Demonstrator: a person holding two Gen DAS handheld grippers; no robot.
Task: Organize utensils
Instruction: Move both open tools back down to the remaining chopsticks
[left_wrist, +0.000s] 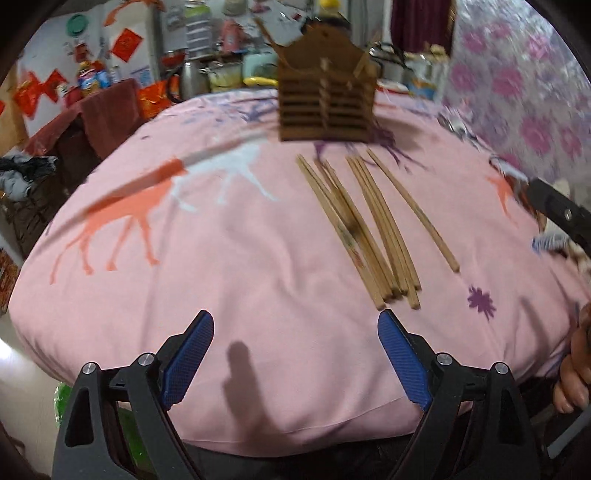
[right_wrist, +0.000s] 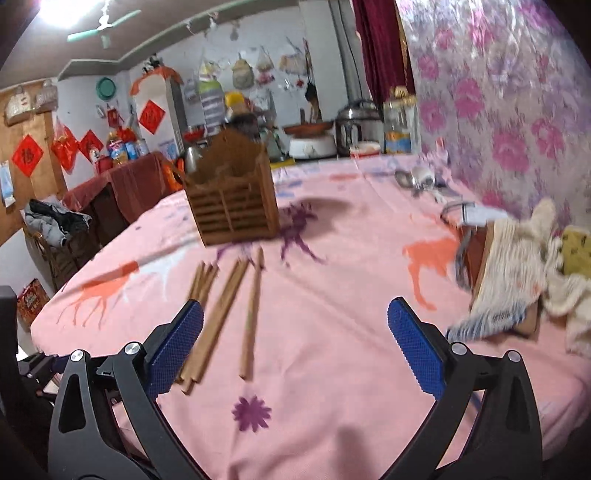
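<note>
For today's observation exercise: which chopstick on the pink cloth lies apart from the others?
The lone chopstick farthest right in the left wrist view; bare cloth separates it from the bundled chopsticks, which touch or overlap.

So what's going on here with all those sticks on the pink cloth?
A person is holding a two-finger gripper in each hand to tidy up utensils. Both the left gripper and the right gripper are open and holding nothing. A bunch of wooden chopsticks lies loose on the pink tablecloth, just in front of a brown slatted utensil holder that stands upright farther back. A few sticks already poke out of the holder's top. None of the loose ones has been picked up yet.
</note>
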